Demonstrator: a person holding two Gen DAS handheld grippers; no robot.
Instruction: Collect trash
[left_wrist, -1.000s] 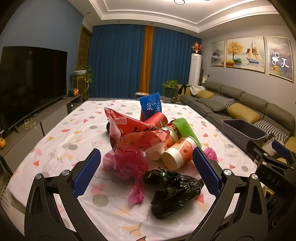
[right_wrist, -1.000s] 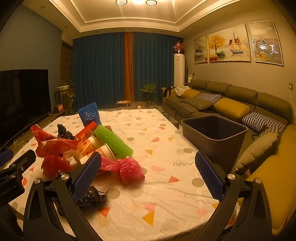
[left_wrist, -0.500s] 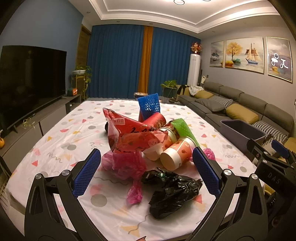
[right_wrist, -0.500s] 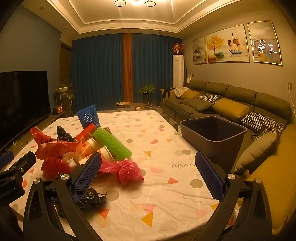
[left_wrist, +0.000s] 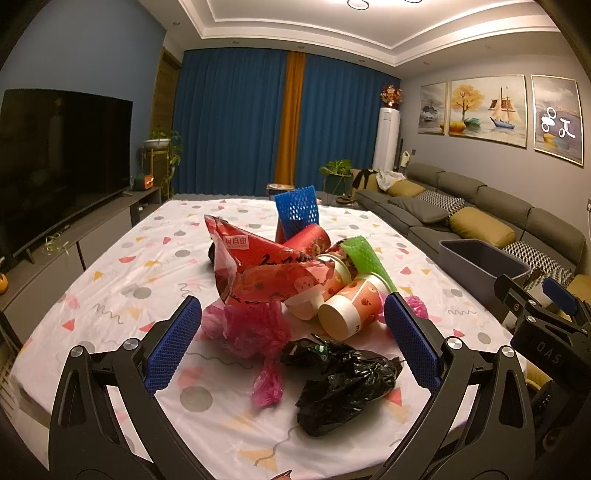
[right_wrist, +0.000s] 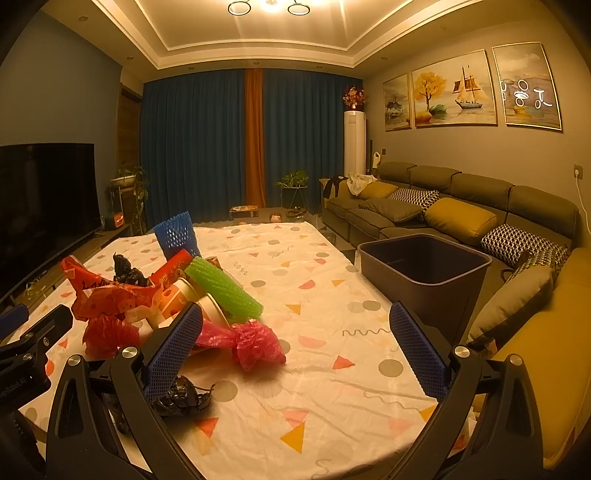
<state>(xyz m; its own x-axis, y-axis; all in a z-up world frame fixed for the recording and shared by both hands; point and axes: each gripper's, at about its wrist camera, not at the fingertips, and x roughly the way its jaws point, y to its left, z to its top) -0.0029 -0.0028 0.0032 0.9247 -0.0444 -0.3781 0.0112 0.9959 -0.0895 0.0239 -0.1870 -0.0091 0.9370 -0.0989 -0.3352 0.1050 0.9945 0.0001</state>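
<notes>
Trash pile (left_wrist: 295, 280) on the table (right_wrist: 332, 295); bin (right_wrist: 424, 266) beside its right edge.

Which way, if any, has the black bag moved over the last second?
No, it hasn't moved. In the left wrist view the black bag sits beside the same red triangle on the tablecloth as before.

Left hand-held gripper (left_wrist: 291, 345): black frame, two angled arms with triangular cut-outs. Fingers (left_wrist: 171, 345) faced with blue dimpled pads. Silver round-head screws at arm joints, two per side.

Right hand-held gripper (right_wrist: 295, 347): same build; black arms, blue textured fingers (right_wrist: 173, 350), silver screws. In left wrist view its side shows white lettering "DAS" on black body and blue finger tip.
</notes>
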